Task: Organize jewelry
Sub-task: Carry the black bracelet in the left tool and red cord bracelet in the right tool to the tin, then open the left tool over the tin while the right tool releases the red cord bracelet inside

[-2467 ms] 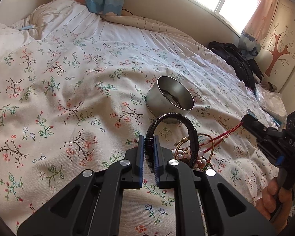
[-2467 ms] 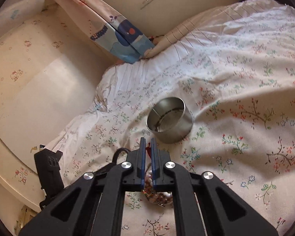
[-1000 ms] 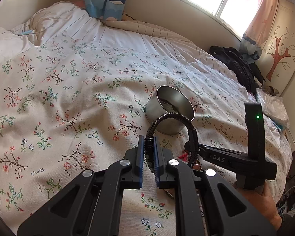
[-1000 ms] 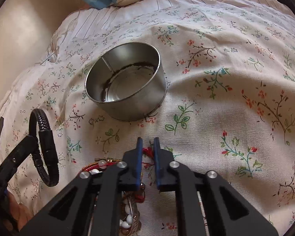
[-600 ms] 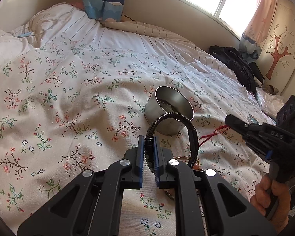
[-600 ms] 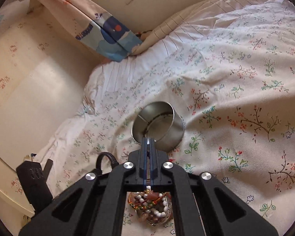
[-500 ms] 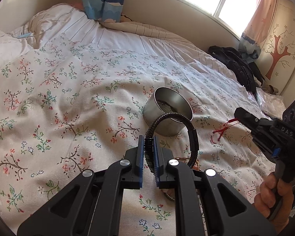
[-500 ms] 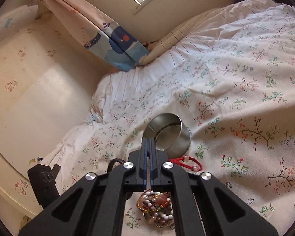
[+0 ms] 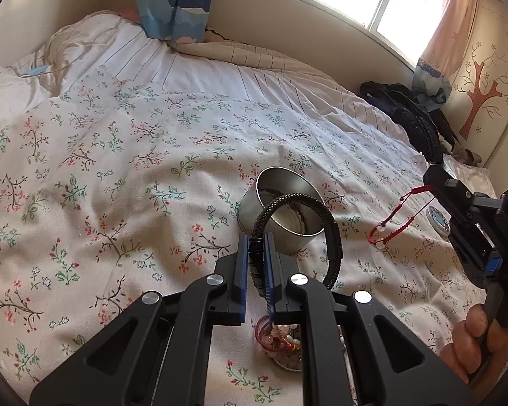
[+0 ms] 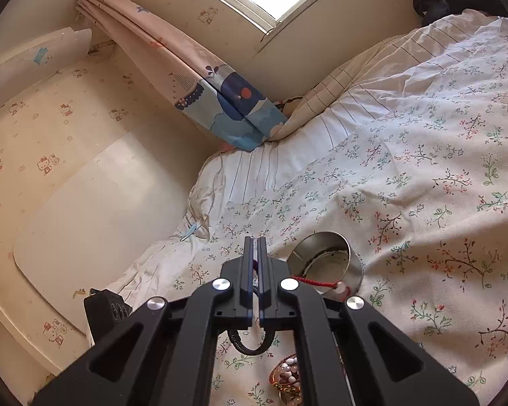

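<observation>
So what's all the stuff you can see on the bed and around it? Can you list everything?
Braided bracelet: one, black, clamped in the left hand-held gripper, in front of the tin.
Cord bracelet: one, red with pale beads, hanging from the right hand-held gripper.
Metal tin: one, silver, open, standing on the bedspread.
Jewelry pile: one heap, pink, white and gold beads, on the bedspread under the left gripper.
Bedspread: one, white with flowers, covering the bed.
Curtains: blue one far left, pink one by the window.
Black bag or clothing: one, far edge of the bed.
Left hand-held gripper: black, shut.
Right hand-held gripper: black, shut.
Hand: one, holding the right gripper's handle.
</observation>
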`<state>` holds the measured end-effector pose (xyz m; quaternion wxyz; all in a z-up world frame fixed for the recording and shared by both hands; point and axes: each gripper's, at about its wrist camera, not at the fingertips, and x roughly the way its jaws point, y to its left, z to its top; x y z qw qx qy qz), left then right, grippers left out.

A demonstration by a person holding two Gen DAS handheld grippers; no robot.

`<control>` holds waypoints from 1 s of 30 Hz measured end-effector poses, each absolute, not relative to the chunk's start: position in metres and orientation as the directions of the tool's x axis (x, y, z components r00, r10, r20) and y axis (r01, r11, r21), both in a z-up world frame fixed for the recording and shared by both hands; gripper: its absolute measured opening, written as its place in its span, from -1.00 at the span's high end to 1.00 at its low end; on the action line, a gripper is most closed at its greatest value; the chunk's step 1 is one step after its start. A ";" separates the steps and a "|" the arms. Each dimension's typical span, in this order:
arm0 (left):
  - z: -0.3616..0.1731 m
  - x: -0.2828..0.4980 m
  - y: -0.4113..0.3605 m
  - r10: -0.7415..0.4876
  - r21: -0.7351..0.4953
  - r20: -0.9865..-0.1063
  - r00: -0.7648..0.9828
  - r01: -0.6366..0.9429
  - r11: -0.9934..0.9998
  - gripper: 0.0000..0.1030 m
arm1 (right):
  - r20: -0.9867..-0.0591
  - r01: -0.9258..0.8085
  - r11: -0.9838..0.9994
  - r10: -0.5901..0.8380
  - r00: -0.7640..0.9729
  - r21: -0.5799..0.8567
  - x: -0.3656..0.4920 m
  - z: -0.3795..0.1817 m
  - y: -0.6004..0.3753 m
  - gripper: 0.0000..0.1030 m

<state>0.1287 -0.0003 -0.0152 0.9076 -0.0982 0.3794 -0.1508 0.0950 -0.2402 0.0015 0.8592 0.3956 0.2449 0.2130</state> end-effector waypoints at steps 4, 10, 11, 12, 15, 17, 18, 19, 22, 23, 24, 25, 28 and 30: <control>-0.011 0.139 -0.011 -0.349 -0.285 -0.661 0.665 0.208 0.936 0.84 | -0.238 -0.179 0.589 0.560 0.794 0.788 0.105 0.003 -0.238 0.94; -0.007 0.153 -0.027 -0.348 -0.270 -0.661 0.665 0.222 0.937 0.84 | -0.225 -0.187 0.581 0.563 0.795 0.792 0.125 0.002 -0.236 0.94; -0.007 0.156 -0.029 -0.348 -0.269 -0.661 0.665 0.224 0.937 0.84 | -0.225 -0.187 0.581 0.563 0.796 0.792 0.128 0.001 -0.236 0.94; -0.007 0.158 -0.032 -0.349 -0.267 -0.661 0.665 0.225 0.937 0.84 | -0.224 -0.187 0.580 0.563 0.795 0.793 0.131 0.001 -0.236 0.94; -0.007 0.164 -0.037 -0.349 -0.265 -0.659 0.667 0.228 0.937 0.84 | -0.227 -0.180 0.578 0.561 0.796 0.796 0.139 -0.004 -0.238 0.94; -0.007 0.167 -0.040 -0.347 -0.262 -0.659 0.668 0.228 0.938 0.84 | -0.230 -0.174 0.576 0.559 0.797 0.799 0.142 -0.006 -0.240 0.94; -0.007 0.168 -0.041 -0.346 -0.261 -0.659 0.668 0.229 0.938 0.84 | -0.231 -0.171 0.575 0.558 0.797 0.800 0.143 -0.008 -0.241 0.94; -0.007 0.169 -0.043 -0.345 -0.259 -0.659 0.668 0.229 0.938 0.84 | -0.231 -0.170 0.574 0.558 0.797 0.801 0.144 -0.009 -0.242 0.94; -0.008 0.173 -0.046 -0.345 -0.259 -0.659 0.668 0.229 0.938 0.84 | -0.233 -0.165 0.572 0.557 0.797 0.804 0.147 -0.011 -0.244 0.94; -0.008 0.175 -0.048 -0.344 -0.257 -0.659 0.668 0.229 0.939 0.84 | -0.234 -0.163 0.571 0.557 0.797 0.804 0.149 -0.012 -0.244 0.94; -0.009 0.176 -0.049 -0.344 -0.257 -0.660 0.668 0.230 0.939 0.84 | -0.235 -0.162 0.571 0.558 0.796 0.805 0.151 -0.013 -0.245 0.94; -0.010 0.178 -0.050 -0.343 -0.256 -0.661 0.667 0.230 0.939 0.84 | -0.236 -0.162 0.570 0.559 0.795 0.805 0.153 -0.014 -0.245 0.94; -0.013 0.183 -0.054 -0.341 -0.253 -0.666 0.663 0.229 0.940 0.84 | -0.241 -0.160 0.570 0.563 0.791 0.806 0.158 -0.017 -0.244 0.94; -0.016 0.188 -0.056 -0.337 -0.250 -0.671 0.661 0.227 0.941 0.84 | -0.244 -0.160 0.570 0.566 0.787 0.806 0.161 -0.018 -0.243 0.94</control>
